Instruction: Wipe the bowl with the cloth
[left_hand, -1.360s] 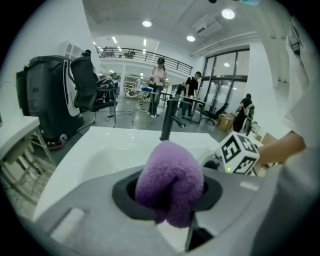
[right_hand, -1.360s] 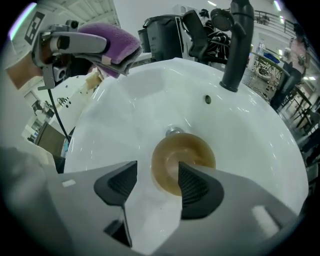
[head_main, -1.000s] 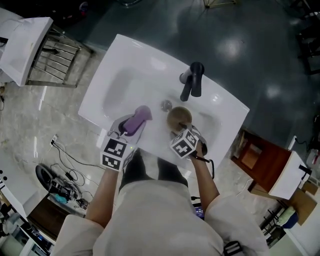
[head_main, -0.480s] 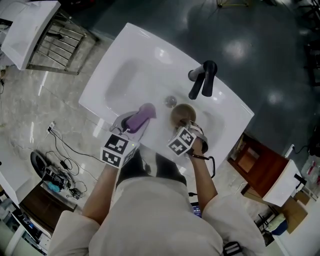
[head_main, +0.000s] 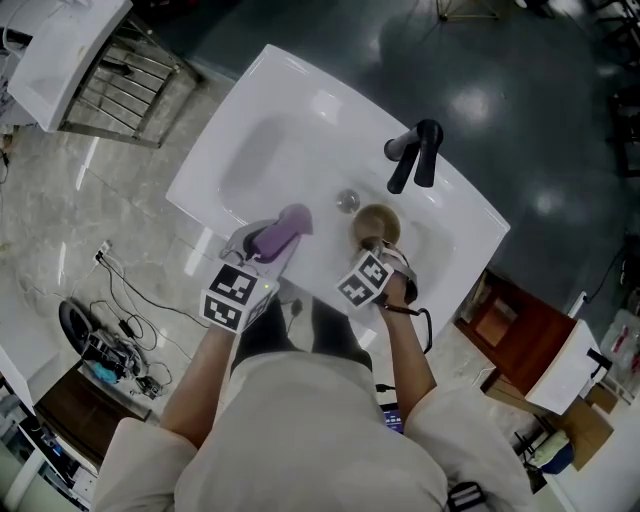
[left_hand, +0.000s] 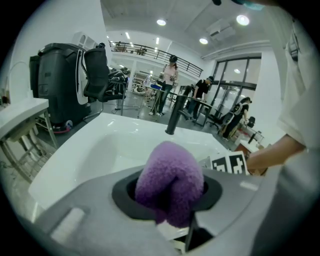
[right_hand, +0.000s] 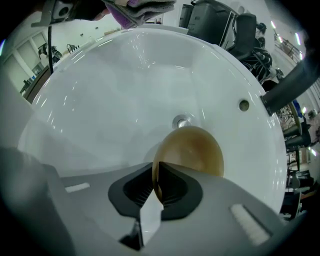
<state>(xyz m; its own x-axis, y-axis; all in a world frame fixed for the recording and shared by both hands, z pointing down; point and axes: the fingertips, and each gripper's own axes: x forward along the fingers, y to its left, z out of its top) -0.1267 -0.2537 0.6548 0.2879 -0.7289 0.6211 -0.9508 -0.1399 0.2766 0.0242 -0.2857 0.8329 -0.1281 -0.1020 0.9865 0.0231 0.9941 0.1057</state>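
Observation:
A brown bowl (head_main: 378, 225) sits in the white sink (head_main: 290, 120) by the drain (head_main: 348, 201). My right gripper (right_hand: 156, 192) points down into the basin; its jaws have just been closing and now pinch the near rim of the bowl (right_hand: 192, 150). My left gripper (head_main: 268, 243) hovers at the sink's near edge, shut on a folded purple cloth (head_main: 282, 231). In the left gripper view the purple cloth (left_hand: 170, 182) bulges out between the jaws, apart from the bowl.
A black tap (head_main: 415, 152) stands at the sink's far rim, just behind the bowl. An overflow hole (right_hand: 243, 105) sits in the basin wall. A metal rack (head_main: 110, 85) is at the upper left, cables (head_main: 120, 330) lie on the floor, and people stand far off (left_hand: 167, 82).
The right gripper's jaws have come together on the bowl's rim. The left gripper with the cloth has shifted slightly along the sink's edge.

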